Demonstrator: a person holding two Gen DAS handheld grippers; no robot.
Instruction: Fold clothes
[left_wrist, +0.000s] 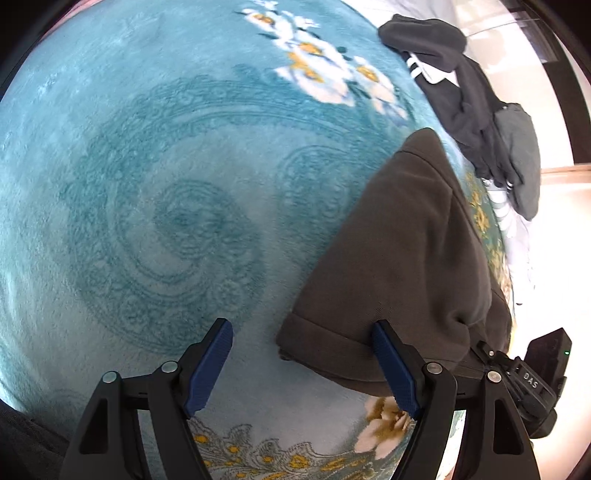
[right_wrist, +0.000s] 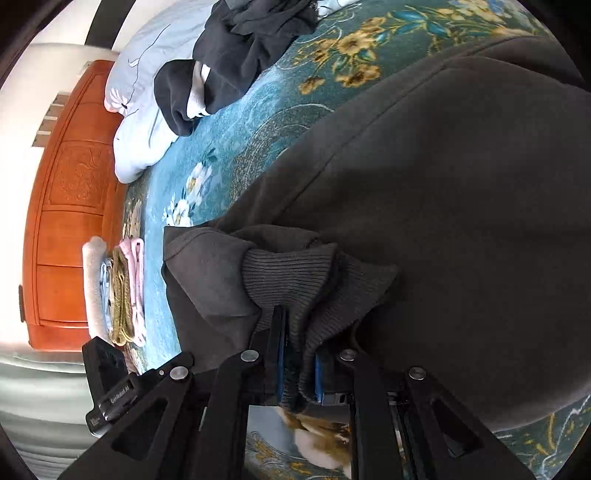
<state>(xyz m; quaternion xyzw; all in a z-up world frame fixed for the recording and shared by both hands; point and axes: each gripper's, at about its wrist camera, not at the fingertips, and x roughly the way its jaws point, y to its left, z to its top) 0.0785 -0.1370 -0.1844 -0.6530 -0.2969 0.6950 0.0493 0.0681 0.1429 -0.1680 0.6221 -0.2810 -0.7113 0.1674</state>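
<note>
A dark brown-grey sweatshirt lies on a teal floral bed cover. In the left wrist view my left gripper is open and empty, its right blue pad touching the sweatshirt's folded hem edge. In the right wrist view the sweatshirt fills the right side, and my right gripper is shut on its ribbed cuff, bunching the cloth between the blue pads.
A heap of dark unfolded clothes lies beyond the sweatshirt, also in the right wrist view. A white pillow rests by the orange wooden headboard. A stack of folded clothes sits near the headboard.
</note>
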